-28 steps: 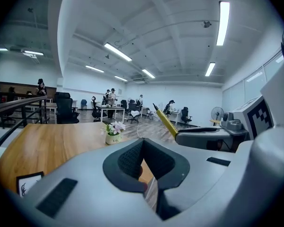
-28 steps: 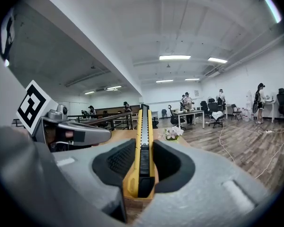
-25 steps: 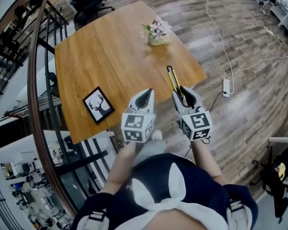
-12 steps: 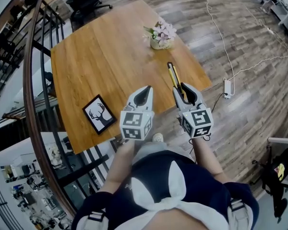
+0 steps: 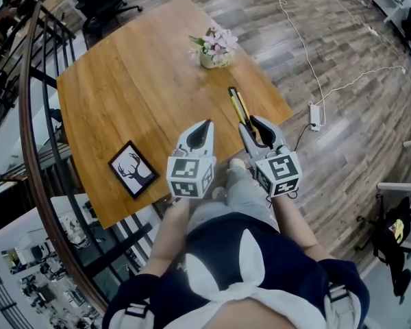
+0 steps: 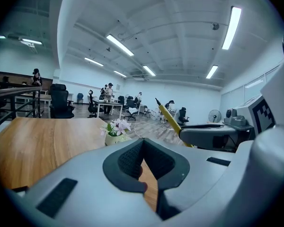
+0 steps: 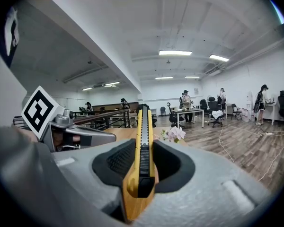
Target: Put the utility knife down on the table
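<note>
Wooden table [image 5: 123,94] below, flowers [image 5: 214,49] at its far side. Right gripper [image 5: 252,125] is clamped on the yellow knife [image 5: 235,105], which pokes forward over the table's right edge. Left gripper [image 5: 205,125] sits just beside it, jaws together, nothing between them.

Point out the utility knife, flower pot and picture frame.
utility knife [image 5: 238,108], head view, middle of the yellow body
flower pot [image 5: 212,62], head view, pot's front wall
picture frame [image 5: 133,169], head view, the deer print
</note>
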`<state>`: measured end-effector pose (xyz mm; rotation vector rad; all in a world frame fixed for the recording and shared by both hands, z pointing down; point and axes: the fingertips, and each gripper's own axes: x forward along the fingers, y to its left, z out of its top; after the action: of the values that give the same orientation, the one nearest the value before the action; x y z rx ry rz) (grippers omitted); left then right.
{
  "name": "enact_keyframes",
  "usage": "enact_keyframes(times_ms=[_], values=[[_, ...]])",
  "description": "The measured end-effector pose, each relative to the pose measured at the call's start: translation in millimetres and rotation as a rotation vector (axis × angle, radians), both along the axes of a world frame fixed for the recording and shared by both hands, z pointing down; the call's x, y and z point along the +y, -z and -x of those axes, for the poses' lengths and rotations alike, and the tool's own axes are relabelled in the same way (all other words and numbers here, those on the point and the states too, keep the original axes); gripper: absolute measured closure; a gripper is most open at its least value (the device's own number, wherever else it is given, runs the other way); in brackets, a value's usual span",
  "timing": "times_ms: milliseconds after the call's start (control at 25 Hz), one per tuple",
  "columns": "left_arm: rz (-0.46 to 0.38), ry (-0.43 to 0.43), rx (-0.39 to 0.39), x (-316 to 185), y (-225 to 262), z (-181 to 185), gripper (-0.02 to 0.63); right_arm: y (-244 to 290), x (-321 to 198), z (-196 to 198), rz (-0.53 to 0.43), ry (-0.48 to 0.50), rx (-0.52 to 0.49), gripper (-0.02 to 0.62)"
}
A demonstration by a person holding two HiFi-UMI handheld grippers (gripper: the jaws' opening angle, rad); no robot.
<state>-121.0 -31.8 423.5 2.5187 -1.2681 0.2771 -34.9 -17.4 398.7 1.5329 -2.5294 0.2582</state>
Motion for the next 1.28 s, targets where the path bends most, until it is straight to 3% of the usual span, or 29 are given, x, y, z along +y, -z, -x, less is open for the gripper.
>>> enact_keyframes(times_ms=[360,920,1280], values=[[-0.009,0.024,-0.01,-41,2,-6,0.589,1,-46,-11,-0.012,0.026,0.01,0.479],[-0.047,0.044,-0.017,-93,17,-29,0.589,39,-105,-45,-0.108,0.024,-0.007,0.479],[-0.014,0.055,-0.017,-104,1,-36,0.589,19,-123,-63,-0.07,0.009,0.012,0.479]])
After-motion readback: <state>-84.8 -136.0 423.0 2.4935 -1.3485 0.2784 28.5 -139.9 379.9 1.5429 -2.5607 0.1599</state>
